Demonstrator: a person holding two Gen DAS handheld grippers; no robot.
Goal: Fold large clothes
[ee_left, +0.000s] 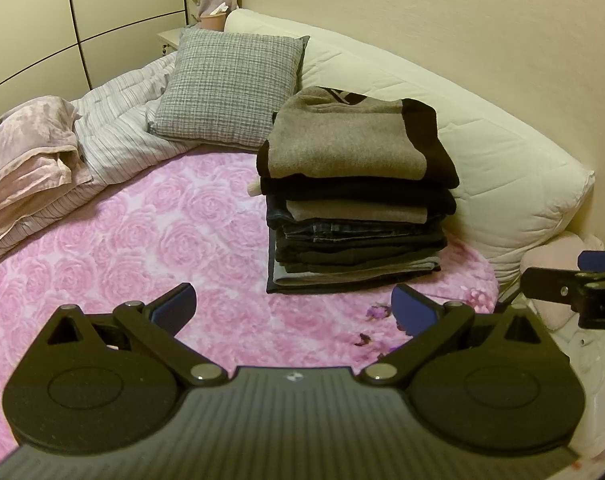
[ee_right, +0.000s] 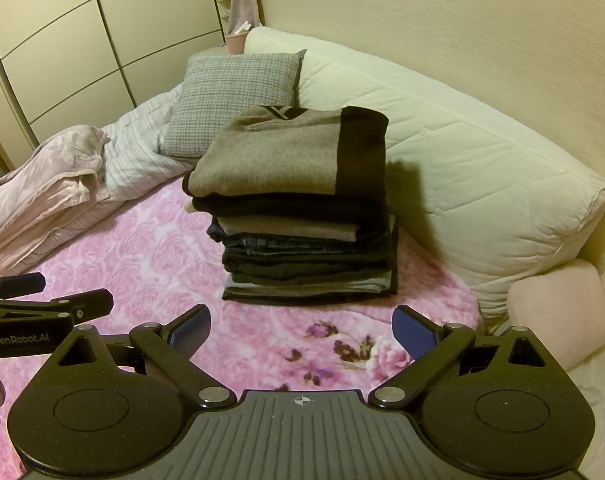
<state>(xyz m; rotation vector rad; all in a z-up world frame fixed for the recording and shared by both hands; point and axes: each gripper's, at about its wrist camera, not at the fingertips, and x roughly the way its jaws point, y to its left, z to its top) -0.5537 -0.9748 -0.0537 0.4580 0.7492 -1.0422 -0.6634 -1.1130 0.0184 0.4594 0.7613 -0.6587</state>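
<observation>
Stack of clothes (ee_left: 354, 204): folded garments piled squarely on the bed, toward its right side, close to the long white bolster.
Top garment (ee_left: 342, 140): grey-brown sweater with a black band along its right edge, lying flat and folded.
Lower layers: dark tops, another grey-brown piece, jeans; a grey item at the bottom juts out slightly at the front.
Bed cover (ee_left: 142, 232): pink, rose-patterned; the stack rests directly on it.
Left gripper (ee_left: 294, 308): jaws spread wide, nothing between them, held above the cover in front of the stack, not touching it.
Right gripper (ee_right: 300, 330): jaws likewise wide apart and empty, just beside the left one, facing the stack.
Bolster (ee_left: 502, 168): white, quilted, runs along the wall behind the stack.
Checked cushion (ee_left: 230, 88): leans against the bolster, left of the stack.
Striped duvet (ee_left: 118, 120): bunched at the far left, a pink blanket (ee_left: 26, 144) on it.
</observation>
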